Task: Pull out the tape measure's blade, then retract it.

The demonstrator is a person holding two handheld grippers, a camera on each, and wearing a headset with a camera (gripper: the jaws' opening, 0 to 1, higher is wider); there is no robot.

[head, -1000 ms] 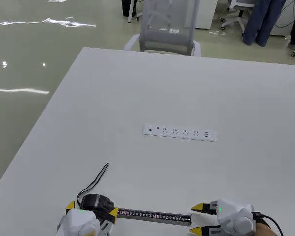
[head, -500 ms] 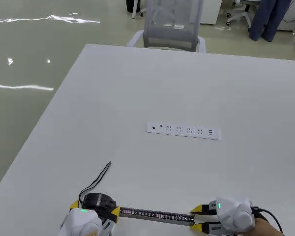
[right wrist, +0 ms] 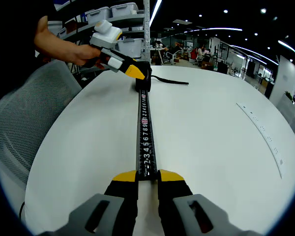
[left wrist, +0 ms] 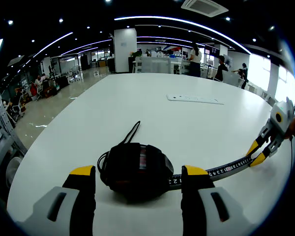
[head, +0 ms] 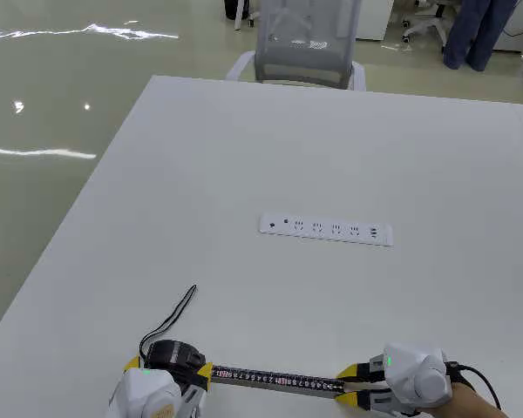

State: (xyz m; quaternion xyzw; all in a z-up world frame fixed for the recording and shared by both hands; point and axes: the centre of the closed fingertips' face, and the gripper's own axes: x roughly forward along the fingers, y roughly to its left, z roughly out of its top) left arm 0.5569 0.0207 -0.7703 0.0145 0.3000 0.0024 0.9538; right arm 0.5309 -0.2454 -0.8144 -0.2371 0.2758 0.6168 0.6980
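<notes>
The black tape measure [head: 176, 356] lies near the table's front edge, its blade [head: 275, 380] drawn out to the right. My left gripper [head: 166, 369] is shut on the case [left wrist: 135, 167], a yellow fingertip [left wrist: 82, 172] on each side. In the right gripper view the blade [right wrist: 145, 123] runs straight away to the case [right wrist: 143, 81], where the left gripper [right wrist: 130, 69] is held by a hand. My right gripper [right wrist: 148, 176] is shut on the blade's end, and in the head view it [head: 347, 386] sits at the bottom right. It [left wrist: 258, 152] also shows in the left gripper view.
A white power strip [head: 326, 232] lies mid-table, beyond the tape. The tape's black wrist strap [head: 170, 318] trails behind the case. A grey mesh chair [head: 303, 43] stands at the far edge. The table [head: 244, 157] drops off to the left.
The right gripper's jaws have narrowed onto the blade's end. The blade's drawn length looks about the same. The head camera shifted slightly.
</notes>
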